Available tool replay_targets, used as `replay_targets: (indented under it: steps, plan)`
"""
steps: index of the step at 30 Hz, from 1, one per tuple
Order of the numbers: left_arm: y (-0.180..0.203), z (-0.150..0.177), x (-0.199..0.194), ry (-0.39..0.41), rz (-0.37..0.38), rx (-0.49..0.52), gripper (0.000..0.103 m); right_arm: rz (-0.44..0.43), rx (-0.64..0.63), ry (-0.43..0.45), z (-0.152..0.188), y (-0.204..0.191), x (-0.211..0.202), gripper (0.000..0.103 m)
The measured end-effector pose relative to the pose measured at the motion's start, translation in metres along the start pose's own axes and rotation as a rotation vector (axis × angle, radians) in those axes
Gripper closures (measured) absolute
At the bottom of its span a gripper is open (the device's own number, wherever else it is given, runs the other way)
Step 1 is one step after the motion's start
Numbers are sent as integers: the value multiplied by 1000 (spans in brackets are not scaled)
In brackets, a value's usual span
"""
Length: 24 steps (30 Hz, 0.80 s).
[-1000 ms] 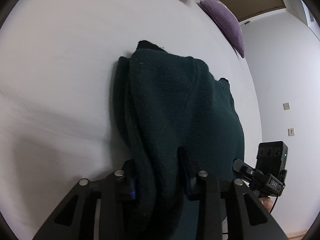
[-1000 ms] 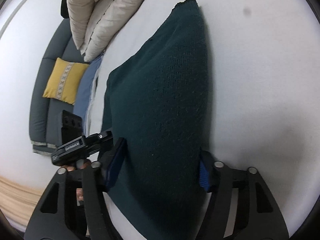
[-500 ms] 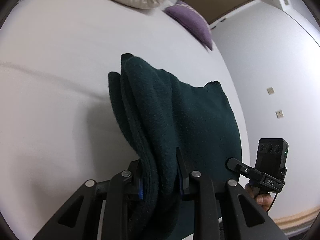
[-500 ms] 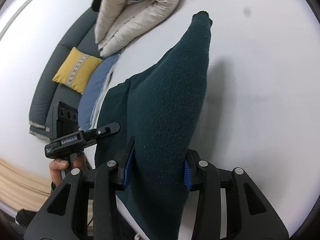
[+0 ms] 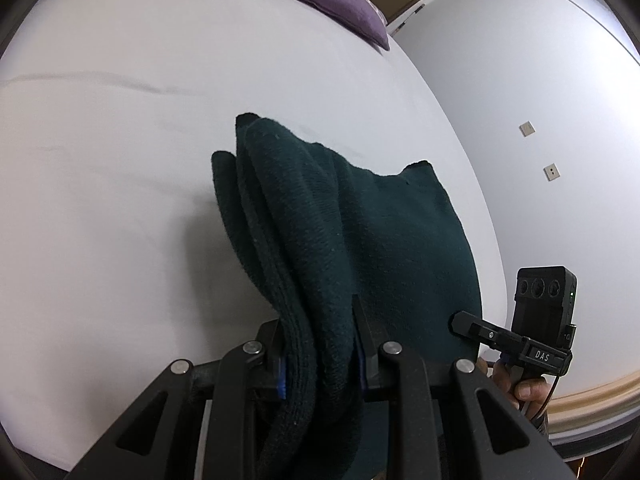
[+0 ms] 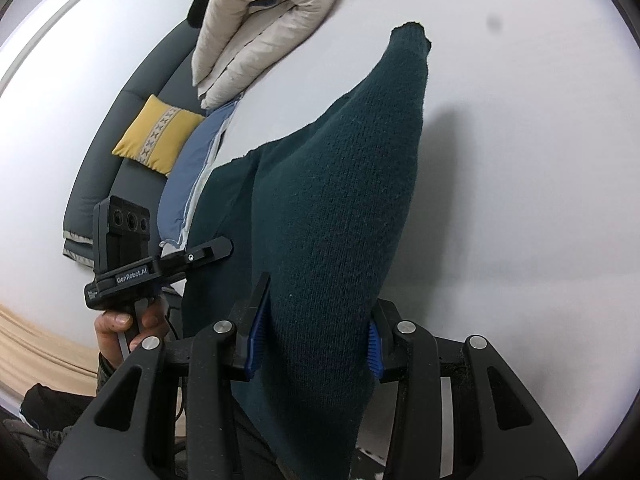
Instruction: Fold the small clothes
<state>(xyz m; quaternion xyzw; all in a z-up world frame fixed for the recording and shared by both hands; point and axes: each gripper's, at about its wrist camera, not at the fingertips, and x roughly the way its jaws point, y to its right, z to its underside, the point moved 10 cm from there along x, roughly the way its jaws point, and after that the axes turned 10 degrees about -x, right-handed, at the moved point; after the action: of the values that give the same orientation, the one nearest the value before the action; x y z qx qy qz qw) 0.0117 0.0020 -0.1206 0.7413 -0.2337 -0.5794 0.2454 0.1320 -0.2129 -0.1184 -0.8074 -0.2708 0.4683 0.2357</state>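
Observation:
A dark green knitted garment hangs between both grippers, lifted over the white bed. My left gripper is shut on a thick folded edge of it. My right gripper is shut on the other edge of the same garment. Its far corners droop down toward the sheet. The right gripper also shows in the left wrist view, and the left gripper shows in the right wrist view.
A beige duvet lies bunched at the far end of the bed. A purple cushion sits near the bed's far edge. A grey sofa with a yellow cushion stands beyond the bed.
Both grippers have closed on the garment and raised it off the bed. The cloth now hangs narrower, with its far end lifted from the sheet.

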Motion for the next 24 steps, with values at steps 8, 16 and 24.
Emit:
replay_targets:
  steps: [8,16,24]
  plan:
    - [16,4,42,20,-59,23,77,30,19,10,8,31,-1,66]
    - [-11,15,68,31,-53,-60,66,-7,113,35,18,67,19,60]
    - [-10,20,63,71,-78,-60,61,135,90,65,14,75,2,49]
